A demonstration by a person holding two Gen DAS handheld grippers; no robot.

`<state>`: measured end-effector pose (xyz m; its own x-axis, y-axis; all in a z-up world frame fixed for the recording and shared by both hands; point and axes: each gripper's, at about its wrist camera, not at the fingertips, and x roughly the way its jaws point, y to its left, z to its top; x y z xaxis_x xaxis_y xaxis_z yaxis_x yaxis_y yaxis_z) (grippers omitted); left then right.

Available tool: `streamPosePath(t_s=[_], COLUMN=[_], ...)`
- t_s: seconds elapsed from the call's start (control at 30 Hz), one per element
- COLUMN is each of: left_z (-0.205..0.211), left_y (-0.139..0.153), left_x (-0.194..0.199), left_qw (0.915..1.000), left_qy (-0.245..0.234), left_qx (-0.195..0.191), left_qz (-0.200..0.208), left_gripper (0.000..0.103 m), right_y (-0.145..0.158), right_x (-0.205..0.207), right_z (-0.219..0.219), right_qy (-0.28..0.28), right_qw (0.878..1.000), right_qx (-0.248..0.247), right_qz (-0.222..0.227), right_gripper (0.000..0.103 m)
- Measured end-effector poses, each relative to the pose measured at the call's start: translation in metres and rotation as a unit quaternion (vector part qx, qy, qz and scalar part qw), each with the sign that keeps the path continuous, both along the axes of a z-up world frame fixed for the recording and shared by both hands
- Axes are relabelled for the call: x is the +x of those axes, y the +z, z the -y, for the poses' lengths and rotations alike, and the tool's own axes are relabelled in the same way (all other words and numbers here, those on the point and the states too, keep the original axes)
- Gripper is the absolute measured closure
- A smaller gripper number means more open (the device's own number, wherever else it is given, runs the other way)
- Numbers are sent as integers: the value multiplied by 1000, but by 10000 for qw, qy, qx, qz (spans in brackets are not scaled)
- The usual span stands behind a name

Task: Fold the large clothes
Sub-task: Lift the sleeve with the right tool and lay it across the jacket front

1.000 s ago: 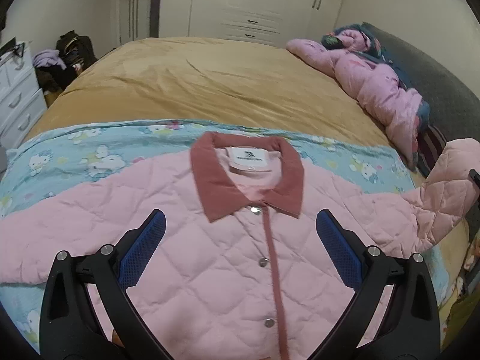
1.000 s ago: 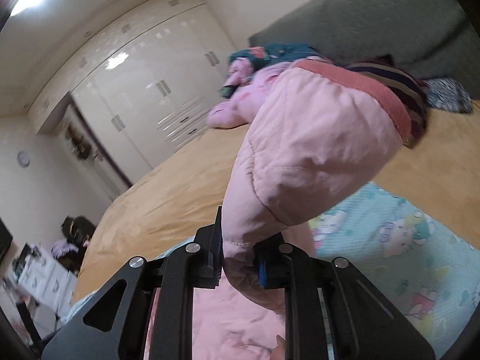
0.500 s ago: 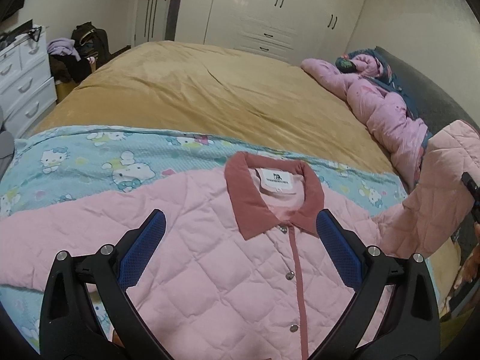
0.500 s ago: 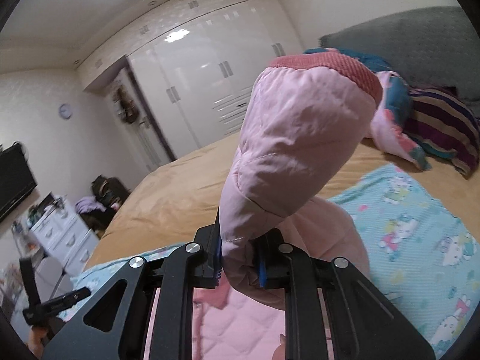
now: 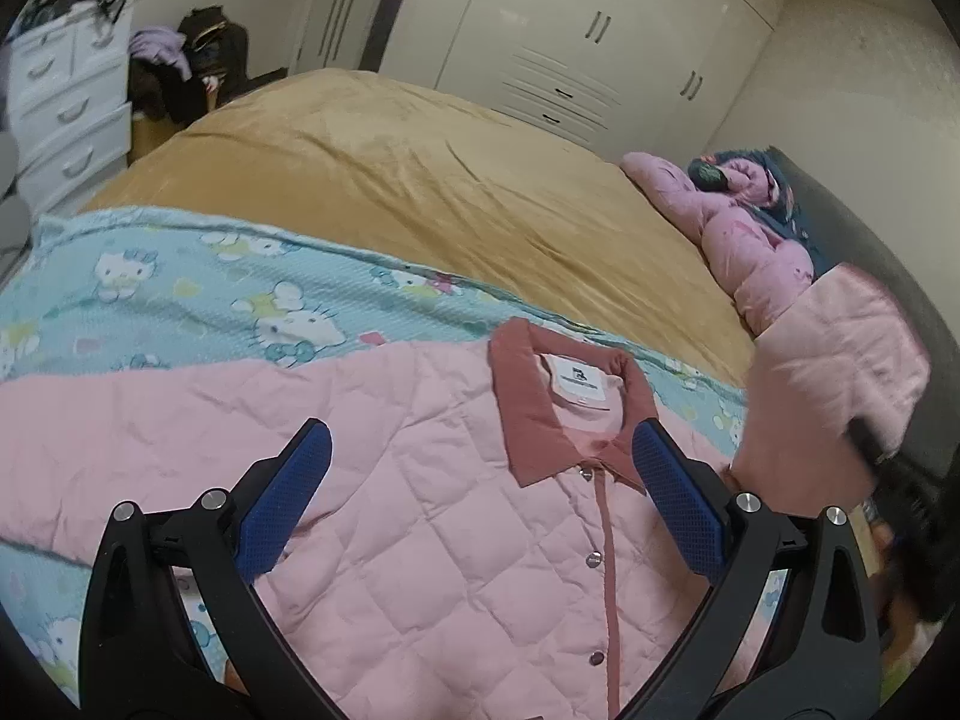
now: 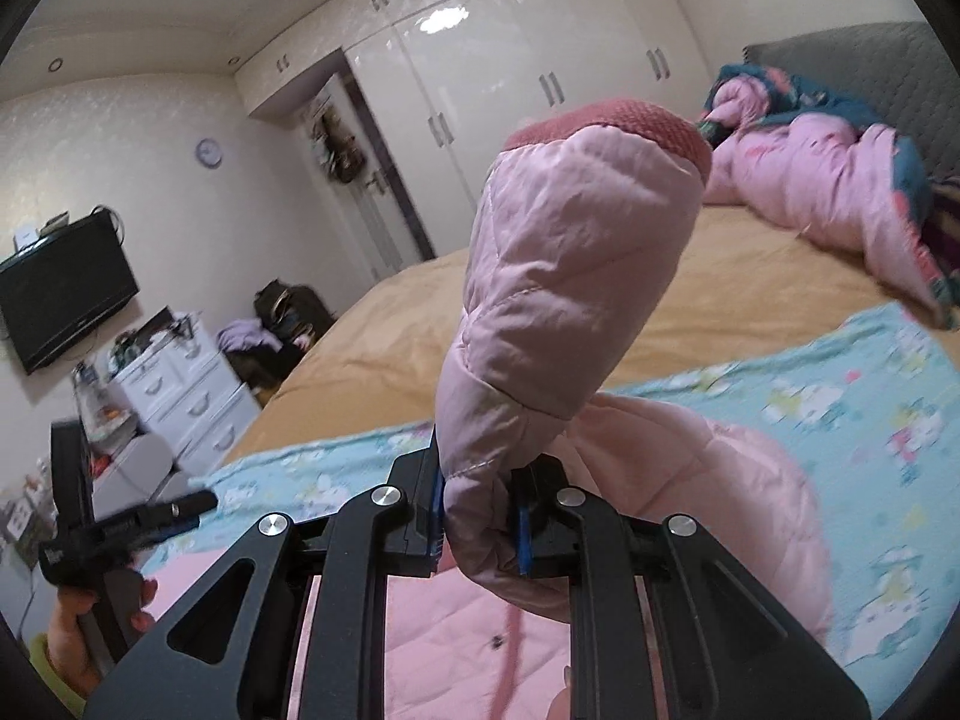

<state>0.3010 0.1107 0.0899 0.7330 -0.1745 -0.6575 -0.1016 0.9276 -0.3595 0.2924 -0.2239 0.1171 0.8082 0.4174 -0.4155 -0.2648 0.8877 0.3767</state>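
A pink quilted jacket point(image 5: 432, 516) with a dusty-red collar point(image 5: 528, 402) lies front up on a light blue cartoon-print blanket point(image 5: 198, 276). My left gripper point(image 5: 480, 492) is open and empty, hovering above the jacket's chest below the collar. My right gripper point(image 6: 480, 522) is shut on the jacket's right sleeve point(image 6: 558, 276) near the cuff and holds it raised, with the red cuff point(image 6: 624, 126) pointing up. That sleeve point(image 5: 834, 372) also shows in the left wrist view, lifted at the right. The left gripper point(image 6: 120, 528) also shows at the left of the right wrist view.
The blanket lies on a bed with a mustard cover point(image 5: 384, 180). A pink and teal bundle of bedding point(image 5: 744, 228) lies by the grey headboard point(image 6: 840, 60). White drawers point(image 5: 66, 102), dark bags point(image 5: 204, 60), a wall TV point(image 6: 60, 288) and white wardrobes point(image 5: 570, 42) surround the bed.
My right gripper has carried the raised sleeve leftward, over the jacket body and toward the collar. My left gripper has shifted left while staying open above the chest.
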Motion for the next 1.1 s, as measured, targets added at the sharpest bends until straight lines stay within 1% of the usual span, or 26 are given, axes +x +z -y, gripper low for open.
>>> streamPosePath(t_s=[0.17,0.33,0.4,0.53,0.63,0.73,0.83,0.87,0.93,0.97,1.03,1.1], left_z=[-18,-28,-32,-39,-36,-31,-28,-28,-29,-29,-29,-27], left_y=[-12,-29,-38,-61,-72,-83,-91,-92,-96,-98,-105,-112], left_x=[-8,-12,-13,-12,-10,-8,-4,-3,1,2,7,11], left_qw=[9998,9992,9986,9956,9942,9922,9887,9876,9841,9831,9818,9807], left_qy=[112,120,110,73,7,-112,-219,-238,-261,-262,-230,-197], left_qx=[-164,-361,-490,-899,-1033,-1187,-1425,-1499,-1705,-1759,-1802,-1811], left_qz=[-41,-113,-140,-239,-310,-376,-403,-409,-424,-440,-559,-708], left_gripper=[9,9,9,9,9,9,9,9,9,9,9,9], right_y=[-28,-60,-73,-104,-124,-133,-139,-142,-148,-150,-153,-154], right_x=[2,4,4,2,-1,-6,-10,-10,-13,-14,-20,-25], right_z=[-45,-80,-92,-111,-120,-130,-135,-136,-140,-141,-146,-147], right_qy=[247,400,448,578,697,848,1046,1136,1272,1342,1455,1597], right_qw=[9994,9976,9965,9923,9894,9863,9824,9805,9761,9738,9706,9672], right_qx=[-146,-345,-435,-657,-715,-832,-871,-857,-874,-910,-1004,-979], right_qz=[-204,-437,-556,-874,-1054,-1143,-1279,-1355,-1533,-1595,-1632,-1713], right_gripper=[87,87,87,85,82,77,64,56,49,44,40,27])
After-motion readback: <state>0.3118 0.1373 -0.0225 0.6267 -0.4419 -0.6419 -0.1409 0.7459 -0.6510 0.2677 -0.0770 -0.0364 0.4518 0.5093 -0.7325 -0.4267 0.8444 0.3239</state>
